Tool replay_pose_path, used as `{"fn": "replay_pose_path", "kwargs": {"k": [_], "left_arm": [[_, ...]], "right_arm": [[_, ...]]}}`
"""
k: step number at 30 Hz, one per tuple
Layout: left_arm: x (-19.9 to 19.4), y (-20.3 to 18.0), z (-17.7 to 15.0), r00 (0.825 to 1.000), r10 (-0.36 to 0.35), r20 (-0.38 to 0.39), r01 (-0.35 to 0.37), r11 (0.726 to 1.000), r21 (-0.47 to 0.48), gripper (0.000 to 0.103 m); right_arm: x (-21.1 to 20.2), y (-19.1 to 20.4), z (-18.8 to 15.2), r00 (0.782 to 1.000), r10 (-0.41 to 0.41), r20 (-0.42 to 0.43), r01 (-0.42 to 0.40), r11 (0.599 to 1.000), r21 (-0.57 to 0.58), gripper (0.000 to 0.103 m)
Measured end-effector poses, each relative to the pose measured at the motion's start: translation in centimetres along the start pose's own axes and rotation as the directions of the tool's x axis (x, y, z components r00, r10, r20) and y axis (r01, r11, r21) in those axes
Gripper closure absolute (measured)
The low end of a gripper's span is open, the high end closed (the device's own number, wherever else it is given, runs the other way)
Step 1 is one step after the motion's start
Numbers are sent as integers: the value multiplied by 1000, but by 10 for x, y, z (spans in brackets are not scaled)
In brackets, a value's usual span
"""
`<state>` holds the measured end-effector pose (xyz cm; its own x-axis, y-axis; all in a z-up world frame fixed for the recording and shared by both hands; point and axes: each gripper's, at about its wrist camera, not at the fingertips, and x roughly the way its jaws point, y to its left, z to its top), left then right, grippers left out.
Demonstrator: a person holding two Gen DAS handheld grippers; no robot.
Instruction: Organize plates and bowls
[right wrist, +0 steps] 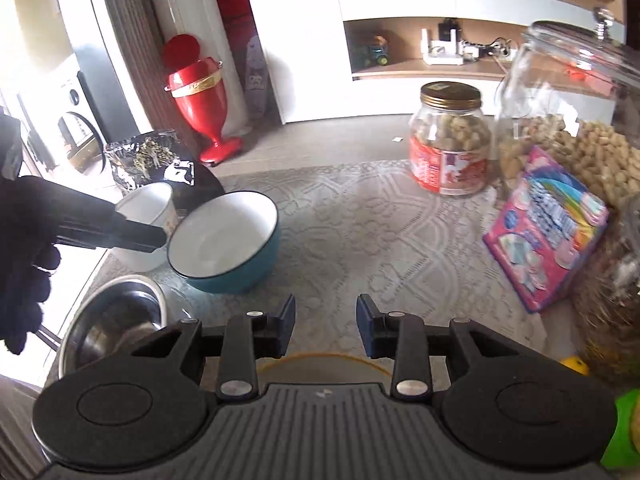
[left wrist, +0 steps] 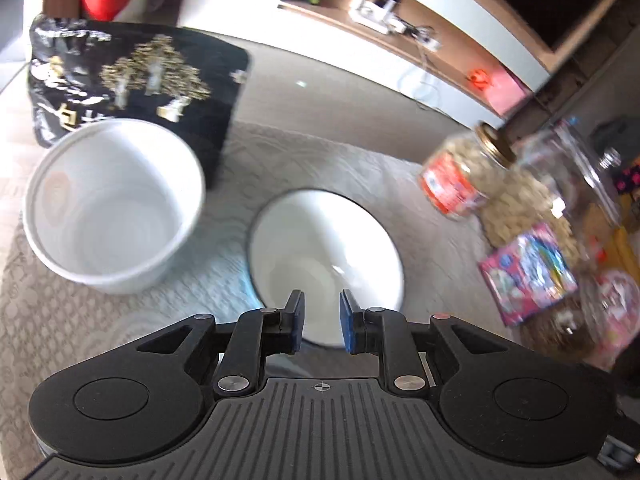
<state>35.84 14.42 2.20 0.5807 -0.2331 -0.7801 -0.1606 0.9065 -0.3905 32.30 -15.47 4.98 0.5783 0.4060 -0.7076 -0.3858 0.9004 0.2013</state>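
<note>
Left gripper (left wrist: 320, 322) over the near rim of the teal bowl (left wrist: 326, 248); jaws a little apart, nothing between the pads, no contact visible. The bowl sits upright on the patterned cloth (left wrist: 360, 168) of the worktop, white inside, dark rim. White bowl (left wrist: 114, 206) just to its left, upright, empty, blurred. Black bag (left wrist: 136, 80) behind the white bowl.

Right gripper (right wrist: 325, 326) above bare cloth, jaws apart, empty. From this view the left gripper's dark body, held by a gloved hand (right wrist: 24, 256), reaches across the white bowl toward the teal bowl's rim. Steel bowl (right wrist: 116, 316) near left, at the worktop's edge. Nut jar (right wrist: 450, 140), pink box (right wrist: 548, 236) and big glass jar (right wrist: 568, 92) to the right, well apart from the bowls.
</note>
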Motion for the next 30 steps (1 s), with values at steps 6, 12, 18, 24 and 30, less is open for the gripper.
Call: {"fn": "replay_pose_path", "kwargs": {"k": [6,12,18,24,30], "left_arm": [[39,39,26,999,16,-43,-18,999,-43,82],[55,46,33,997,-6,-83,4,1000,-27,81],[69,39,29,994,-34,-103,35,999,9,79],[72,37,29,994,-21,-110,24,999,28,79],[82,27,20,990,18,-137,-7,997,83,78]], "right_arm": [[53,24,36,995,46,-83,-40,997,70,69],[127,29,60,981,60,-184,-26,983,182,67],[171,27,59,967,24,-254,39,970,240,67],[194,14,42,948,76,-310,36,939,341,67],[192,15,35,943,102,-318,11,942,335,88]]}}
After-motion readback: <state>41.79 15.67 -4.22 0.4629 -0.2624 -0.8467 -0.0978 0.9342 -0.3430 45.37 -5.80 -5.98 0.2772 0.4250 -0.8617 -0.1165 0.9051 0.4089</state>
